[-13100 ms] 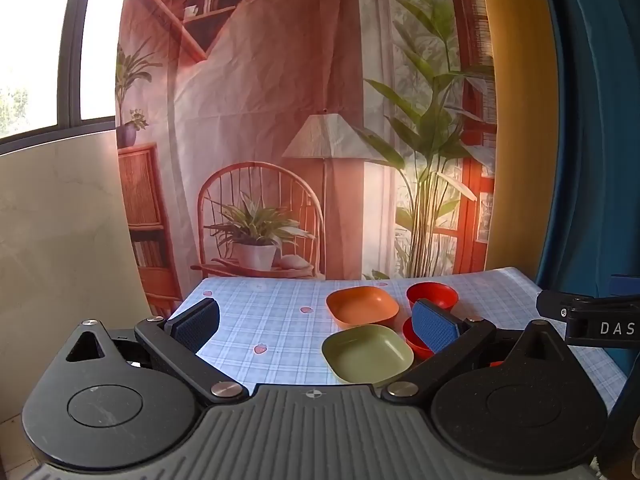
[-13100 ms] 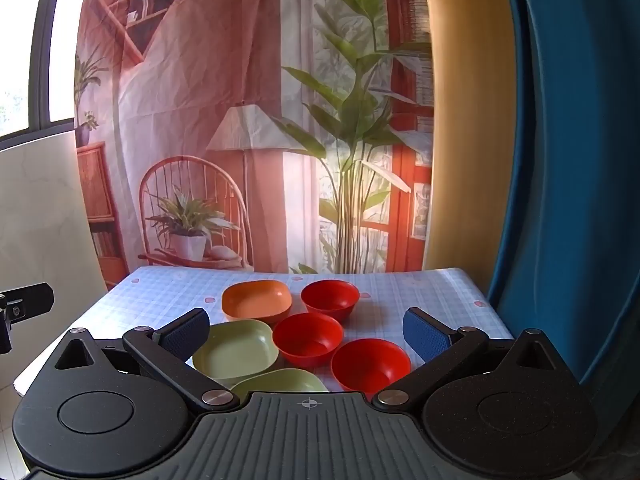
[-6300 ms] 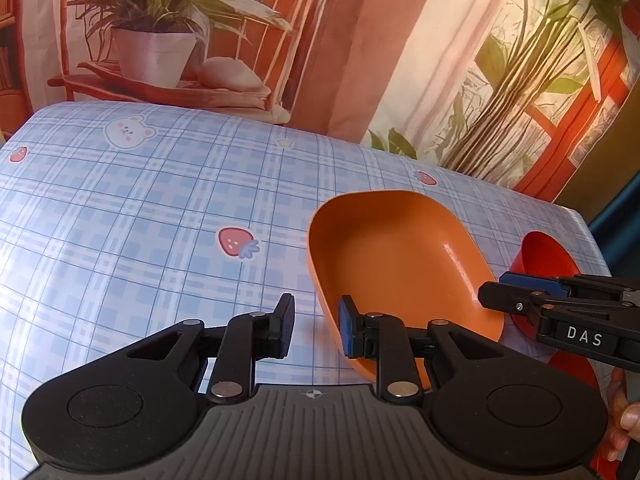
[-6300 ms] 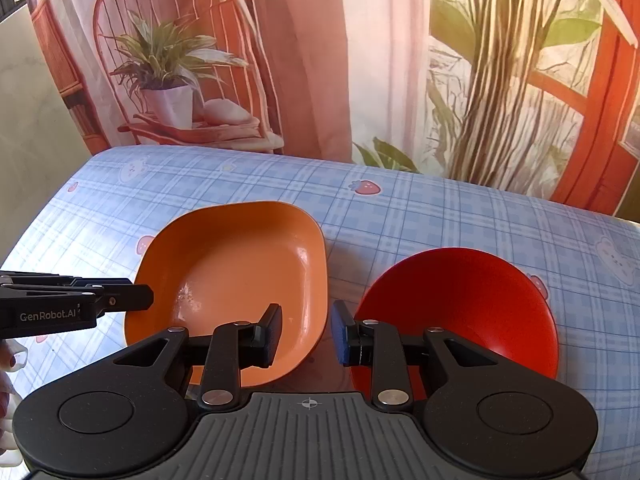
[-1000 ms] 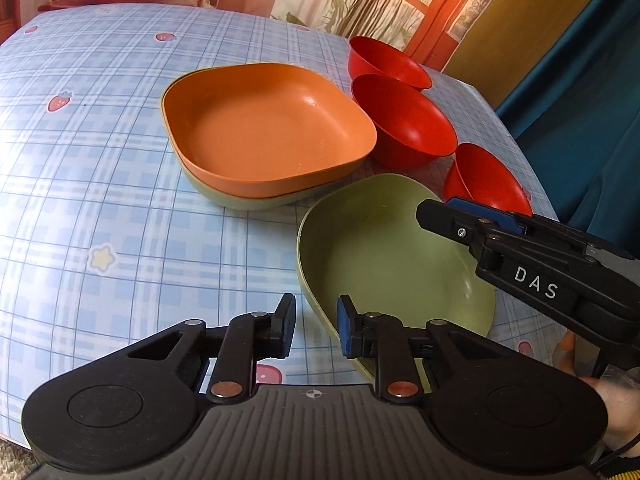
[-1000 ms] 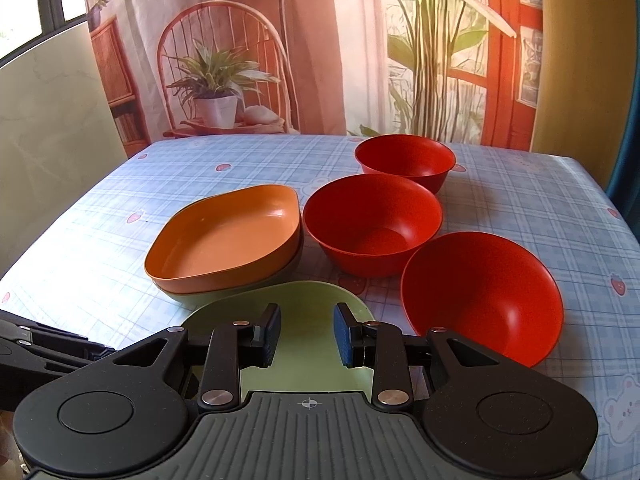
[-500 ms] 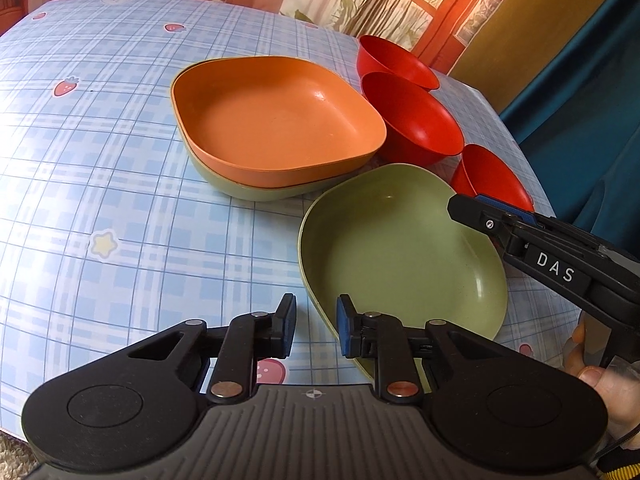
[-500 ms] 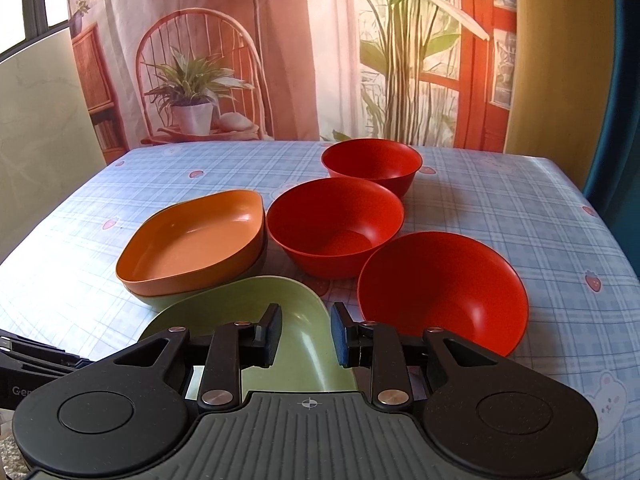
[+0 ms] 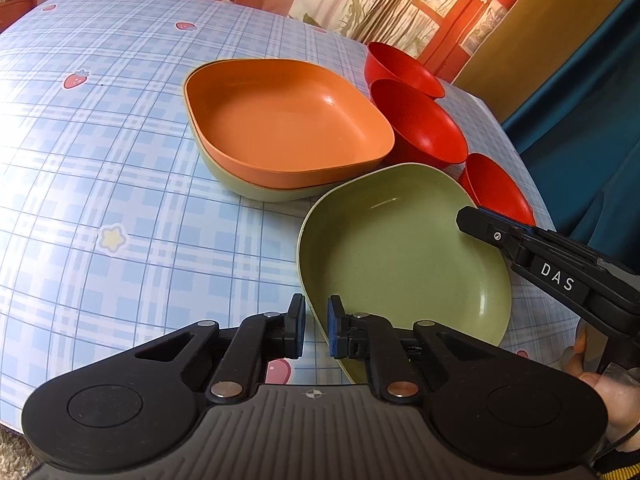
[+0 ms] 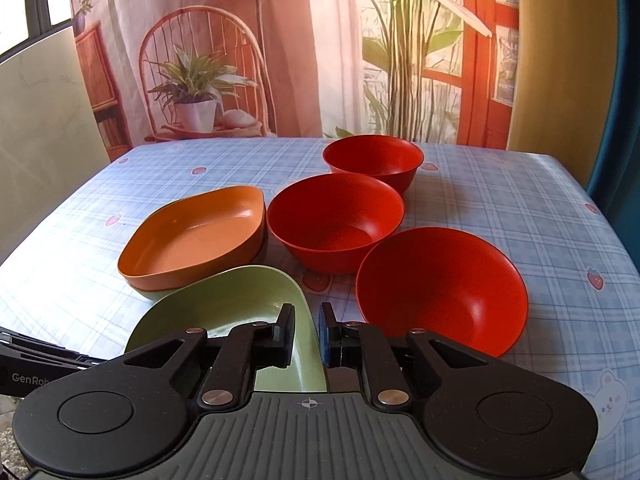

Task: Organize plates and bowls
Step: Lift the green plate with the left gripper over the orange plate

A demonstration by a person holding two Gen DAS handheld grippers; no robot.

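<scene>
Over the near table edge, both hand-held grippers, left (image 9: 316,326) and right (image 10: 306,334), angled downward, apparently clamped on the green plate (image 9: 404,256) rim

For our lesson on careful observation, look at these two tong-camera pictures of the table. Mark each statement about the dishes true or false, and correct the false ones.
1. The orange plate sits stacked on a green plate. True.
2. Four red bowls stand on the table. False: there are three, the near red bowl, the middle red bowl and the far red bowl.
3. Both the left tongs and the right tongs grip the rim of the loose green plate. True.
4. The red bowls are nested together. False: each stands separately on the tablecloth.
</scene>
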